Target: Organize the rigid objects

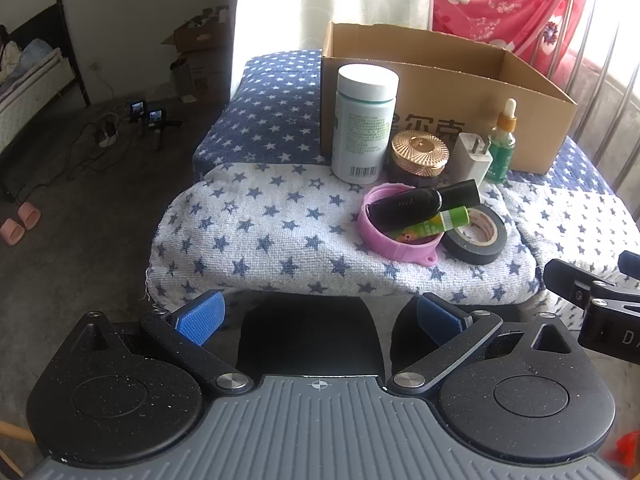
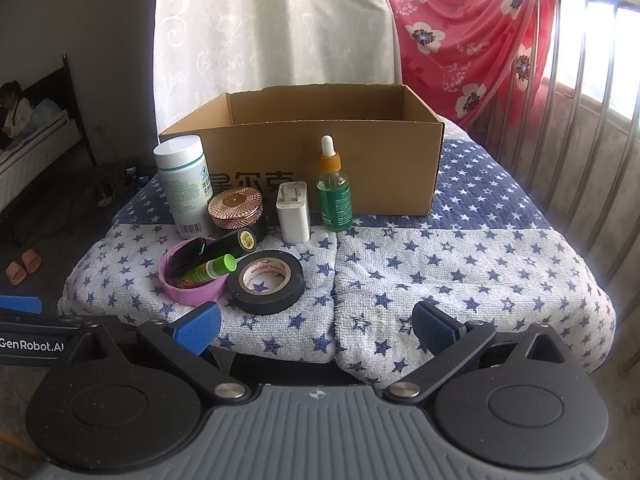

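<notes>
Nothing is packed yet: your left gripper (image 1: 318, 318) and right gripper (image 2: 316, 326) gape empty; reach for the black tape roll (image 2: 266, 287), then the open brown cardboard box (image 2: 360, 172).

Open brown cardboard box (image 2: 320, 168) at rear of star-print cloth-covered table (image 2: 460, 264). Before it, left to right: white plastic bottle (image 2: 184, 188), gold-lidded jar (image 2: 236, 208), white charger plug (image 2: 294, 212), green dropper bottle (image 2: 334, 188). Nearer: pink round lid (image 2: 192, 280) holding tubes, black tape roll (image 2: 266, 282) just right.

Two downward wrist views, shared cardboard box (image 1: 440, 92)
</notes>
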A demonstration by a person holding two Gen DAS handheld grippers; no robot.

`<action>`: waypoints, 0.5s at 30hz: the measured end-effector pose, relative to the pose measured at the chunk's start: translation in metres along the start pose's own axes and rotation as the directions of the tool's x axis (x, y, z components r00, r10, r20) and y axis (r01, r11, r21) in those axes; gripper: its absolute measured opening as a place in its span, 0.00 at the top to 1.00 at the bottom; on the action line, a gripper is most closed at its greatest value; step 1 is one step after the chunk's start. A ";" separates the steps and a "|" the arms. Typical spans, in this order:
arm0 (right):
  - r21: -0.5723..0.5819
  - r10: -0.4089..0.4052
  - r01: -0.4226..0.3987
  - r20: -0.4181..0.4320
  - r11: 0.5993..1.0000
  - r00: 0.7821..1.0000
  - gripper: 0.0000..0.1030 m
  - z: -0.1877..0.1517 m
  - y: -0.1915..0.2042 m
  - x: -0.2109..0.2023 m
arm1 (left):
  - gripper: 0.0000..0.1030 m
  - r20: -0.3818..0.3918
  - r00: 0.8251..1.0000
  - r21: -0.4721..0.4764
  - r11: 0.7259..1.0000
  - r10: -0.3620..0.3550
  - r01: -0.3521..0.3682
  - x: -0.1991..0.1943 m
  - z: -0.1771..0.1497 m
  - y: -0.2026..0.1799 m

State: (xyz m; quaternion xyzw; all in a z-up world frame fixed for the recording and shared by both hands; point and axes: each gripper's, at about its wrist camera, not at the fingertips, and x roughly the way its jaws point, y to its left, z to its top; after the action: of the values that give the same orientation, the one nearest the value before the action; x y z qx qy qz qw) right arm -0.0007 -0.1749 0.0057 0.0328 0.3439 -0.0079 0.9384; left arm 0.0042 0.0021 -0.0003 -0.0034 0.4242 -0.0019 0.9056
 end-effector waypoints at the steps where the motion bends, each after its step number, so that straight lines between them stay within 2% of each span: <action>1: 0.000 0.000 0.000 0.000 1.000 1.000 0.00 0.000 0.000 0.000 | 0.00 0.000 1.000 0.000 1.000 0.001 -0.001 0.000 0.000 0.000; 15: 0.008 0.002 -0.002 0.015 1.000 1.000 0.00 -0.001 0.000 -0.002 | 0.00 0.001 1.000 0.001 1.000 0.009 -0.009 -0.001 -0.002 0.000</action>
State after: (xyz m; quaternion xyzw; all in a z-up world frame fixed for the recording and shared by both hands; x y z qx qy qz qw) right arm -0.0032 -0.1753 0.0064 0.0367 0.3368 -0.0087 0.9408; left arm 0.0020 0.0026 -0.0003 -0.0011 0.4236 0.0020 0.9058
